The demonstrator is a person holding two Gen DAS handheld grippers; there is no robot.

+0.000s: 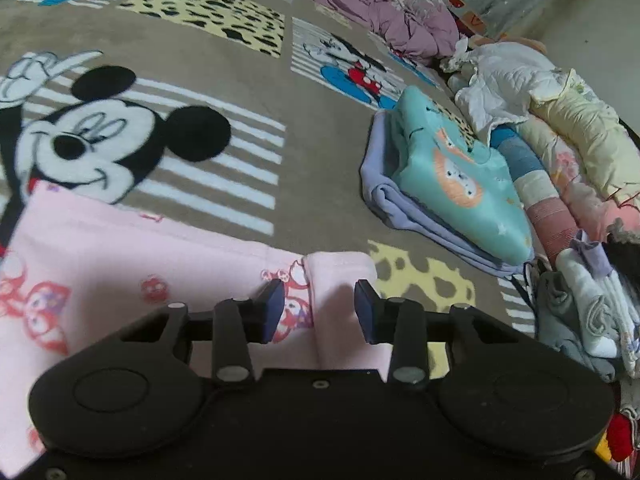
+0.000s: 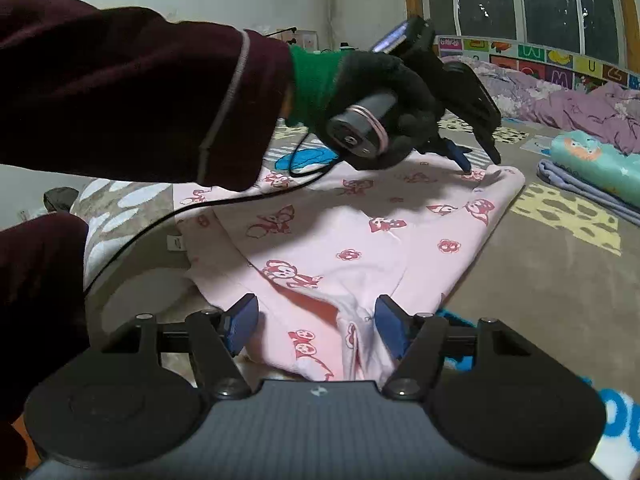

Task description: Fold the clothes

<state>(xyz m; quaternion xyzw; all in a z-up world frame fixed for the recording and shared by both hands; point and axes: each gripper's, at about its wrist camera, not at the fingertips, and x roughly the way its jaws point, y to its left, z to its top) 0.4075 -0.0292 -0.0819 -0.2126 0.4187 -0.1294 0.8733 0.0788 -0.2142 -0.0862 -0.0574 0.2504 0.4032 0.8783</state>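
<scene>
A pink garment with red cartoon prints (image 2: 352, 236) lies partly folded on the Mickey Mouse blanket (image 1: 248, 72). It also shows in the left wrist view (image 1: 120, 272). My left gripper (image 1: 319, 308) is open, its fingers standing over a folded corner of the pink cloth. In the right wrist view the left gripper (image 2: 476, 160) touches down at the garment's far corner, held by a gloved hand. My right gripper (image 2: 316, 326) is open, its fingers either side of the garment's near edge.
A folded teal garment on a lilac one (image 1: 452, 184) lies to the right of the pink garment. A heap of unfolded clothes (image 1: 560, 128) lies further right. A purple quilt (image 2: 580, 104) lies at the back. A black cable (image 2: 168, 220) trails across the blanket.
</scene>
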